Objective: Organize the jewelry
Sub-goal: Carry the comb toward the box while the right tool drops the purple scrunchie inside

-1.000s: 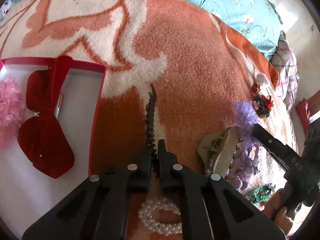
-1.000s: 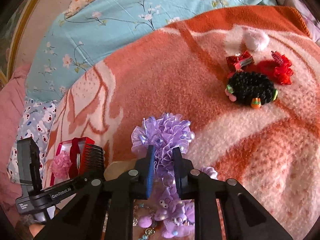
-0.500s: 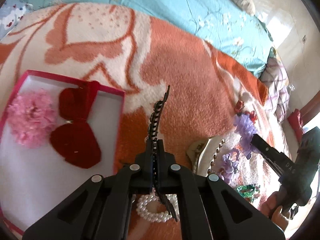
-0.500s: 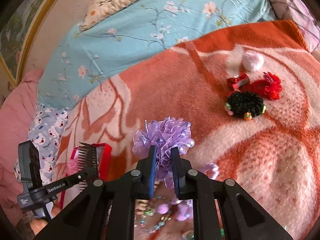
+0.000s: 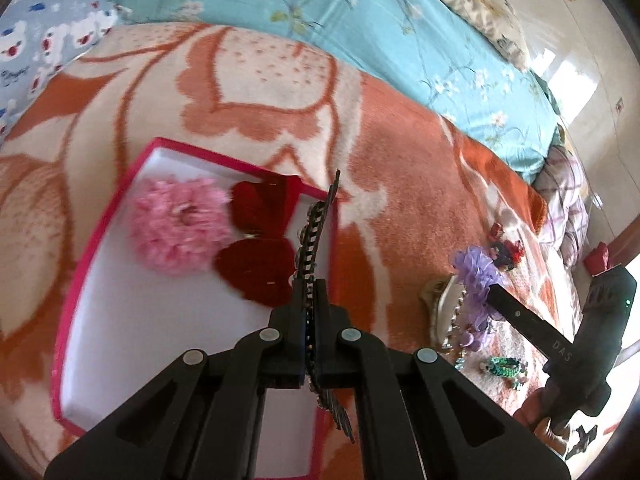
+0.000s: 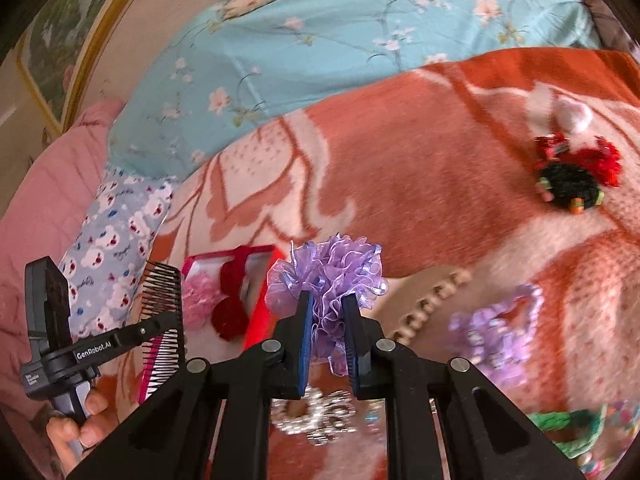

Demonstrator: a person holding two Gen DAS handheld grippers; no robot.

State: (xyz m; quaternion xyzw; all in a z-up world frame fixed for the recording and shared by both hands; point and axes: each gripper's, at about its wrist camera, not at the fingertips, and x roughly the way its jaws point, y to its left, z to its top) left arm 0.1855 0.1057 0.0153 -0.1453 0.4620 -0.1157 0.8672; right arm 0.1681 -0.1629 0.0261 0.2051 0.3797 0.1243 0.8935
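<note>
My left gripper (image 5: pixel 311 294) is shut on a black hair comb (image 5: pixel 316 228) and holds it above the right edge of a red-rimmed white box (image 5: pixel 96 248). In the box lie a pink fluffy scrunchie (image 5: pixel 176 224) and a dark red bow (image 5: pixel 256 264). My right gripper (image 6: pixel 327 312) is shut on a purple ruffled scrunchie (image 6: pixel 328 268), lifted above the blanket. In the right wrist view the comb (image 6: pixel 162 292) and the box (image 6: pixel 256 312) show at the left.
On the orange and cream blanket lie a beige claw clip (image 5: pixel 436 308), purple items (image 6: pixel 496 332), a green bracelet (image 5: pixel 504 366), a silver piece (image 6: pixel 316 412), and black and red scrunchies (image 6: pixel 568 184). A blue floral quilt (image 5: pixel 360 20) lies beyond.
My left gripper has risen and moved left with the comb, now over the box's right edge. My right gripper has lifted the purple scrunchie higher and drawn back.
</note>
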